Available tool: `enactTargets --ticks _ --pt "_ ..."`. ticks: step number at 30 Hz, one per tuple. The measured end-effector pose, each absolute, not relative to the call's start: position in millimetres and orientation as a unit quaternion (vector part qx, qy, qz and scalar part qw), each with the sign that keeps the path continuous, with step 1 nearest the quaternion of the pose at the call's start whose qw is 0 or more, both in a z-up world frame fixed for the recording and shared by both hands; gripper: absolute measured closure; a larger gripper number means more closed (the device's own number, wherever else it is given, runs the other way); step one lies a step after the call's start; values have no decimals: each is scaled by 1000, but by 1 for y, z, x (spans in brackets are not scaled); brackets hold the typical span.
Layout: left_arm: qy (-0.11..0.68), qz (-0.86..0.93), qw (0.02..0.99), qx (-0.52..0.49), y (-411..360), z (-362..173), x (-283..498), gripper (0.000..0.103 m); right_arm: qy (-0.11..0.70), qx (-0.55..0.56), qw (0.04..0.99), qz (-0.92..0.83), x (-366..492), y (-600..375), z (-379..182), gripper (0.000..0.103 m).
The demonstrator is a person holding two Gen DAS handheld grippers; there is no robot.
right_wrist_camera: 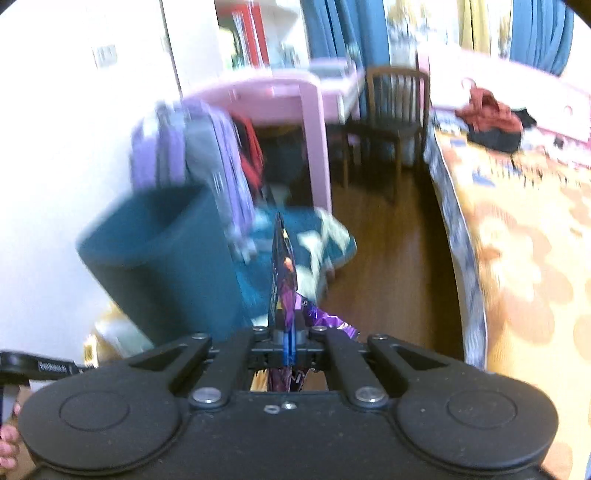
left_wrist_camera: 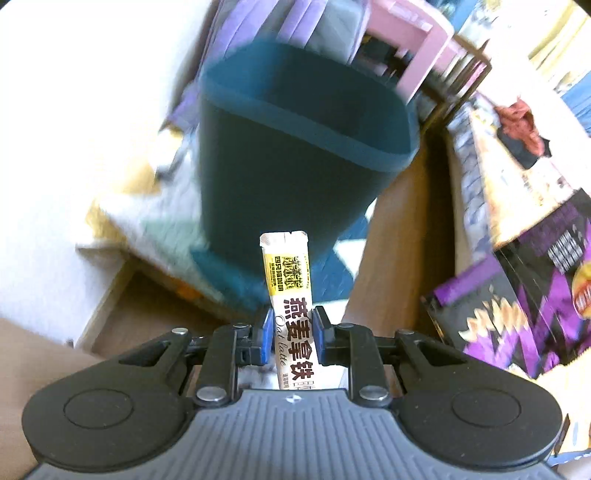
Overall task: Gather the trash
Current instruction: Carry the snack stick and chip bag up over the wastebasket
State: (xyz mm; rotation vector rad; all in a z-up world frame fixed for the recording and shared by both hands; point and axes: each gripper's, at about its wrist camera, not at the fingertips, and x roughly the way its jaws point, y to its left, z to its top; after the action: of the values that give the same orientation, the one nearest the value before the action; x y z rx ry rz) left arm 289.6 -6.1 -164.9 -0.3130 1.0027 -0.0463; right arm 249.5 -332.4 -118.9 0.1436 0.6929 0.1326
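Left wrist view first: the left gripper pinches an oat latte sachet between its blue pads, the sachet standing upright with its torn top toward the dark teal trash bin. That bin fills the middle of the frame, rim open and tilted toward the camera, blurred. Behind it hang purple bags and a pink table. To the right, a purple snack bag crowds the edge, near the bed with a red garment on it. A strip of wood floor runs between bin and bed.

Over to the right wrist view: the right gripper is pressed tight on a purple wrapper, edge-on and pointing up. The bin sits to the left against the white wall, a teal patterned rug just beyond it. A wooden chair stands by the pink table, and the bed's edge walls off the right side. Open floor lies straight ahead between rug and bed.
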Motion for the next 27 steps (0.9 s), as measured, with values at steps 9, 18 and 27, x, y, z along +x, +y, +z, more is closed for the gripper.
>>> enactTargets --ticks 9,18,27 --pt "432 -68 892 -117 6 -62 361 81 263 46 958 109 305 -291 -17 102" --pt "425 -51 901 -74 18 -48 453 81 245 -19 961 128 372 -209 6 102" --pt "467 -38 882 -53 35 -97 496 81 294 -56 944 138 409 -135 -38 102"
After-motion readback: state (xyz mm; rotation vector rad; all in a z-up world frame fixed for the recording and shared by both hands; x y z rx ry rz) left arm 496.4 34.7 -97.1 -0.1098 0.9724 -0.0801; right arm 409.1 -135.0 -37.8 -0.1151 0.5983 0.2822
